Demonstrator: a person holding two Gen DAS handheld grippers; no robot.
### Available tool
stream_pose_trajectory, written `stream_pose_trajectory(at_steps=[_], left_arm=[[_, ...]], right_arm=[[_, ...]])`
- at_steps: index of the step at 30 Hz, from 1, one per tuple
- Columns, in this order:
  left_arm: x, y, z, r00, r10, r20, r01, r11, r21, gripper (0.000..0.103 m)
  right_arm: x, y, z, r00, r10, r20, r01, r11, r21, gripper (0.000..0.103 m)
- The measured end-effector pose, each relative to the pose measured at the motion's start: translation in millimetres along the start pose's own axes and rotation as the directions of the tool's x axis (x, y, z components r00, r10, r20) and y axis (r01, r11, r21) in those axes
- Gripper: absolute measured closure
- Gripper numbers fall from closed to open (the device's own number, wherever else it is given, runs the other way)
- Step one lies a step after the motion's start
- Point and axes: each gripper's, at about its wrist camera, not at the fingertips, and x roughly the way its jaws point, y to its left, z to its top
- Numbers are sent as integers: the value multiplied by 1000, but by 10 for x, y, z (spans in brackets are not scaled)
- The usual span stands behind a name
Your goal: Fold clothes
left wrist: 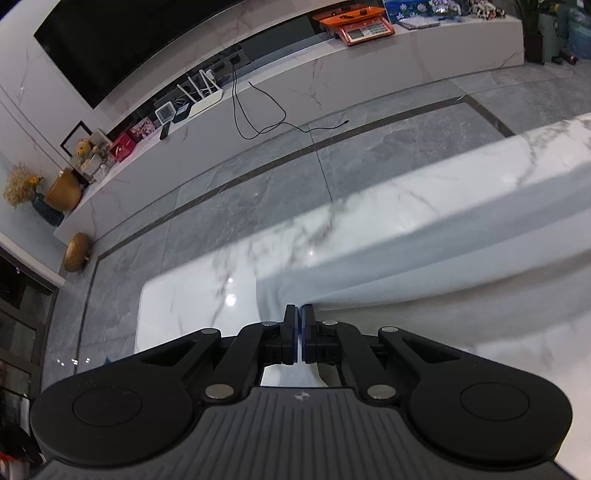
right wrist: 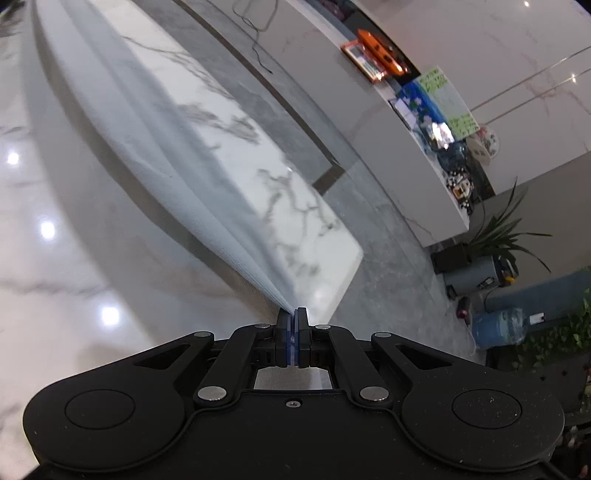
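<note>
A pale blue-white garment [left wrist: 424, 266] hangs stretched in the air above a white marble table [left wrist: 192, 302]. My left gripper [left wrist: 300, 308] is shut on one end of it, and the cloth runs off to the right. In the right wrist view the same garment [right wrist: 177, 162] stretches away to the upper left in taut folds. My right gripper [right wrist: 292, 311] is shut on its near end. The cloth is blurred. The marble table [right wrist: 303, 221] lies below it.
The table's far edge drops to a grey tiled floor [left wrist: 258, 177]. A long white bench [left wrist: 332, 74] along the wall holds an orange scale [left wrist: 354, 22], boxes and a loose black cable [left wrist: 258, 110]. Potted plants [right wrist: 506, 229] and a water bottle [right wrist: 498, 326] stand at the right.
</note>
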Motion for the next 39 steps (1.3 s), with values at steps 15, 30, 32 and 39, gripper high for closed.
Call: stream_pose_trajectory(at_steps=[15,30,32,39], left_arm=[[1142,-374,173,997,-10,-79,10,1000,1,96],[690,-52,18,995,-65,-71,54,987,-151,66],[665,-74,11,990,-111,-92,95,983,-156,63],[551,-352,-215,968,-206,-142,195,977,-90,62]], right_arm=[[1447,-69,314,987,114,-118,-102,989,103,99],[1100,176,419,995,104,4,-101,965,240,82],[1051,306,407,994,109,10,-109,967,229,82],[992,512,376,996,94,7,-93,974,206,82]])
